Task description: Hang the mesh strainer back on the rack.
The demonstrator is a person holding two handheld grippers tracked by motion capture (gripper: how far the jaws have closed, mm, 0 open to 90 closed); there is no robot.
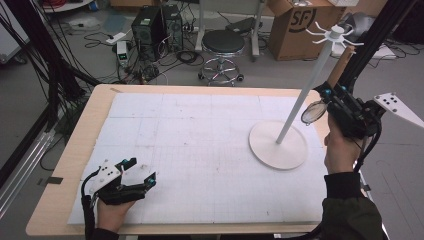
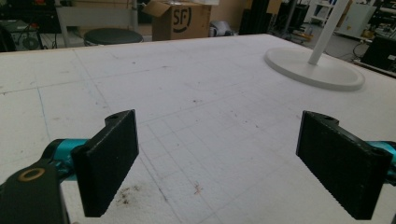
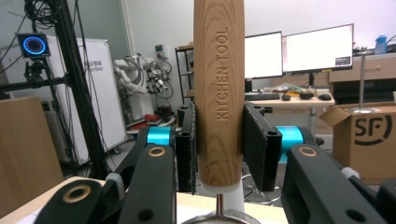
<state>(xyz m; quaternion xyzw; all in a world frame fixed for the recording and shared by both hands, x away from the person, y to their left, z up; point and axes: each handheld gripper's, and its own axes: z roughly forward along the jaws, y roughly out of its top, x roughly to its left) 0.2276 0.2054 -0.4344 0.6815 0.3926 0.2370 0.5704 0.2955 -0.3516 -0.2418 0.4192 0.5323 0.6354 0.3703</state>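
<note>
My right gripper (image 1: pixel 334 97) is raised at the table's right edge, shut on the wooden handle (image 3: pixel 219 84) of a kitchen tool stamped "KITCHEN TOOL". The handle (image 1: pixel 343 65) points up and away, and the tool's round metal mesh head (image 1: pixel 313 112) hangs below the jaws, close beside the pole of a white hook stand (image 1: pixel 305 95). The stand's round base (image 1: pixel 278 145) sits on the white mat, and its hooks (image 1: pixel 334 35) spread at the top. My left gripper (image 1: pixel 142 175) rests low at the mat's front left, open, with nothing between its fingers (image 2: pixel 109 163).
A white gridded mat (image 1: pixel 200 150) covers the wooden table (image 1: pixel 80 150). Beyond the far edge stand a black stool (image 1: pixel 223 45), a cardboard box (image 1: pixel 295 22) and computer towers (image 1: pixel 155 25) among floor cables. A black frame post (image 1: pixel 375 40) rises behind my right hand.
</note>
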